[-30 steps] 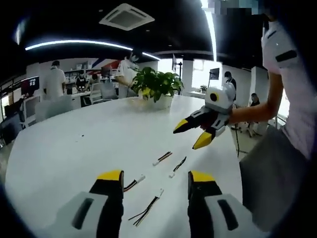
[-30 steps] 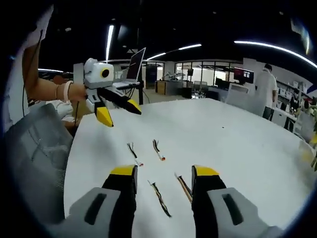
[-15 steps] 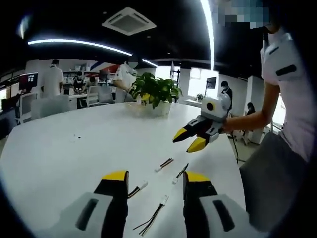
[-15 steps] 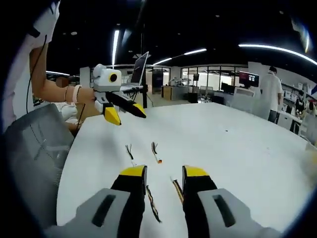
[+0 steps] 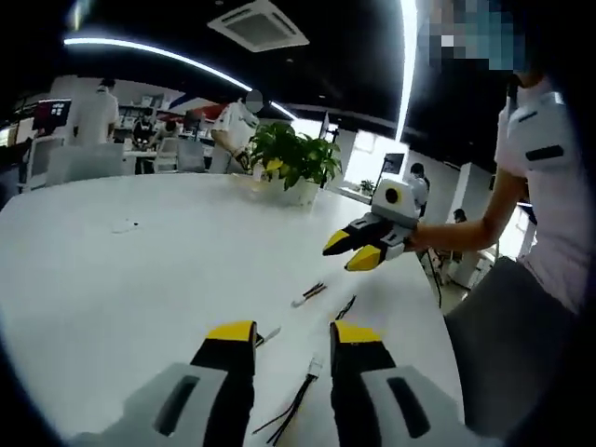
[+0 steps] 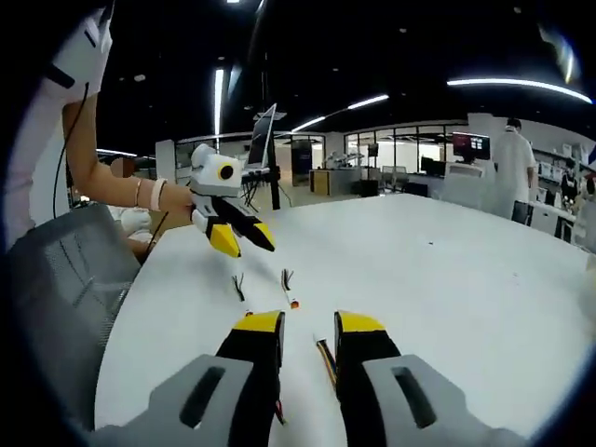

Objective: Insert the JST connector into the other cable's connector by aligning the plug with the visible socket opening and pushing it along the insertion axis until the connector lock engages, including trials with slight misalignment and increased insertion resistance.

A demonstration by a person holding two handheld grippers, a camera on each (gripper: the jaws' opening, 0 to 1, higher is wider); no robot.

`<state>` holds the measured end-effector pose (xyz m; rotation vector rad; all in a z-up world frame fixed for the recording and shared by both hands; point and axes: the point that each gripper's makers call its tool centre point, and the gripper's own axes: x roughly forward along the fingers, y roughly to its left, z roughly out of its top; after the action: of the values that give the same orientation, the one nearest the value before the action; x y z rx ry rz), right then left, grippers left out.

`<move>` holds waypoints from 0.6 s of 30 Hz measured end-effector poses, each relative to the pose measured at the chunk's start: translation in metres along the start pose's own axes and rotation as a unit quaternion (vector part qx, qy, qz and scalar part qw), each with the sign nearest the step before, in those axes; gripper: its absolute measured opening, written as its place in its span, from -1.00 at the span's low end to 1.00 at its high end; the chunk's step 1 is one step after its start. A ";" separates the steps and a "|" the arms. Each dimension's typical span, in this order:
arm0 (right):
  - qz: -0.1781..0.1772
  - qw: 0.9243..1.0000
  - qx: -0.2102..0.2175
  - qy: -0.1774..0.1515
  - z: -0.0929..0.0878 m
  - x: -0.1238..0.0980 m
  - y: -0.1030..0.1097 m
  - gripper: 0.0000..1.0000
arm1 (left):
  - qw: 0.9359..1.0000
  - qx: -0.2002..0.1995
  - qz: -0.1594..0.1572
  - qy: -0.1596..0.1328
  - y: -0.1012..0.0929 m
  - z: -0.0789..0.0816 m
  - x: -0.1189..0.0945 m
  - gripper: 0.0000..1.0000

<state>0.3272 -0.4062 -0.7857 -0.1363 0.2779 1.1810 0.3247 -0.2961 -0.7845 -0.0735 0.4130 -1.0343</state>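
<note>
Working from my left, I hold the left gripper (image 5: 286,333) low over the white round table (image 5: 140,270), its yellow-tipped jaws narrowed to a modest gap with nothing between them. Just beyond the tips lies a short black-and-red cable with a small white JST connector (image 5: 315,368), and another white-tipped cable end (image 5: 268,334) sits beside the left jaw. Farther out rest two more short cables (image 5: 310,294), well apart from my jaws. To do this well, I judge I should drop straight down on the wire right behind the white housing, so the mating face stays free and pointing toward my other hand.

On my right, the right gripper (image 6: 308,323) is likewise narrowed and empty, its jaws straddling a thin orange-black cable (image 6: 324,355) on the tabletop. Ahead lie a cable with an orange-white tip (image 6: 290,289) and a dark frayed one (image 6: 239,284). I would grip close to the socket, keep it level, then line both housings on one axis before pushing; I cannot tell from here which end is plug or socket.
</note>
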 end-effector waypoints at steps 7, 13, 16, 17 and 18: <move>0.033 0.999 -0.024 0.001 -0.009 0.004 0.004 -0.60 | 1.000 0.006 -0.005 -0.005 0.007 -0.002 0.007 -0.55; 0.040 0.999 -0.018 0.011 -0.020 0.009 0.000 -0.58 | 1.000 -0.001 -0.003 0.000 0.022 -0.009 0.008 -0.57; 0.042 0.999 -0.012 0.016 -0.025 0.011 -0.002 -0.59 | 1.000 -0.017 0.008 0.014 0.031 -0.018 0.009 -0.57; 0.043 0.999 -0.012 0.016 -0.026 0.012 -0.002 -0.60 | 1.000 -0.017 0.008 0.015 0.031 -0.019 0.009 -0.57; 0.045 0.999 -0.010 0.016 -0.026 0.012 -0.002 -0.62 | 1.000 -0.015 0.007 0.017 0.031 -0.019 0.009 -0.57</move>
<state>0.3298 -0.4028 -0.8144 -0.1625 0.3023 1.2717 0.3467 -0.2857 -0.8126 -0.0806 0.4594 -1.0160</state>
